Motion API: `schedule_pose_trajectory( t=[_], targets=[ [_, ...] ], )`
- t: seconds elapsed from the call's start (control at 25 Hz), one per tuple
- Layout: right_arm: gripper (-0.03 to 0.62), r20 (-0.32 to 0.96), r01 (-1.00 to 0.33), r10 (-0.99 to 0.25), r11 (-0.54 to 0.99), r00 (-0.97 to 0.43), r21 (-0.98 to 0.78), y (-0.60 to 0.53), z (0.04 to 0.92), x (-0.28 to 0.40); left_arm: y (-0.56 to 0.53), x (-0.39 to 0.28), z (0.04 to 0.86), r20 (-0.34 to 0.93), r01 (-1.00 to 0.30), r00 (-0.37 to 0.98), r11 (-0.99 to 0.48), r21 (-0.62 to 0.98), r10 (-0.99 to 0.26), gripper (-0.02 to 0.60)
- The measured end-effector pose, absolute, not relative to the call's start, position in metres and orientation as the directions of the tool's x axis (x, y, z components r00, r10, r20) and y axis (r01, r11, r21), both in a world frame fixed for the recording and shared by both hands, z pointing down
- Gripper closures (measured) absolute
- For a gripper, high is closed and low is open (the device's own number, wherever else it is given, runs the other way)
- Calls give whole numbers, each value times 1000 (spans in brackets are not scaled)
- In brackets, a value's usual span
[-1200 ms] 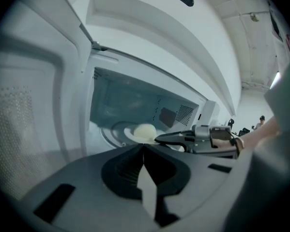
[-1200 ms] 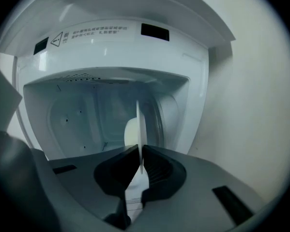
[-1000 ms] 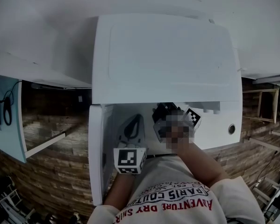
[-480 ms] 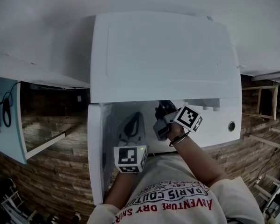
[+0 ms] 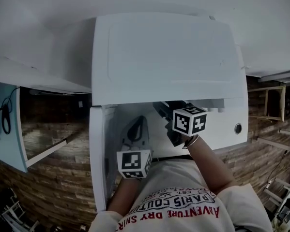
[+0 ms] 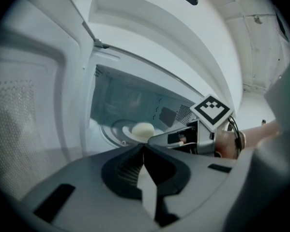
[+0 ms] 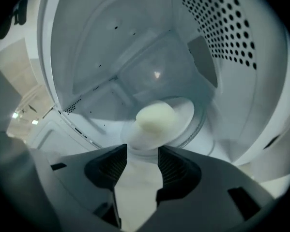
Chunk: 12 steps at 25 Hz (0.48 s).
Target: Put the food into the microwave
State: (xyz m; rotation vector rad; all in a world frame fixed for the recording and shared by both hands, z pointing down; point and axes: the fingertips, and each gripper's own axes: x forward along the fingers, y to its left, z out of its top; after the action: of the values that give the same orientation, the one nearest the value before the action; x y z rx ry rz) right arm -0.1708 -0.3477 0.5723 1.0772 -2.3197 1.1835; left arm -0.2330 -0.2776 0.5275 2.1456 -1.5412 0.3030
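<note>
The white microwave (image 5: 169, 57) stands with its door (image 5: 99, 158) swung open to the left. Inside, a pale rounded piece of food (image 7: 157, 117) lies on the glass turntable (image 7: 195, 115); the left gripper view also shows the food (image 6: 143, 129). My right gripper (image 7: 143, 151) reaches into the cavity with its jaws opening. The food sits just beyond its tips and the pads do not press on it. Its marker cube (image 5: 189, 121) faces up. My left gripper (image 6: 144, 151) hangs in front of the door opening, its pads together and nothing between them.
The cavity's right wall (image 7: 222, 28) is perforated and close to the right gripper. A round knob (image 5: 238, 128) sits on the control panel at the right. A blue cabinet door (image 5: 7, 124) hangs open at the far left above the wooden floor.
The right hand has rolled at the microwave's mouth, so its marker cube now faces the camera. The left gripper has kept still.
</note>
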Motion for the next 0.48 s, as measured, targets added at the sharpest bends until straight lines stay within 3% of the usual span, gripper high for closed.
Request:
schedule_pose_trajectory(
  t=[0.28,0.48],
  targets=[
    [393,785,-790,-346,549,-513,-274,-331,591,-164,-274,-235,526,447,-937,339,-255,240,-828,575],
    [395,800,-770,-332,593,-500,-235,-328,591,-163,-273,-234,526,448,-937,341,-260,234,-827,574]
  ],
)
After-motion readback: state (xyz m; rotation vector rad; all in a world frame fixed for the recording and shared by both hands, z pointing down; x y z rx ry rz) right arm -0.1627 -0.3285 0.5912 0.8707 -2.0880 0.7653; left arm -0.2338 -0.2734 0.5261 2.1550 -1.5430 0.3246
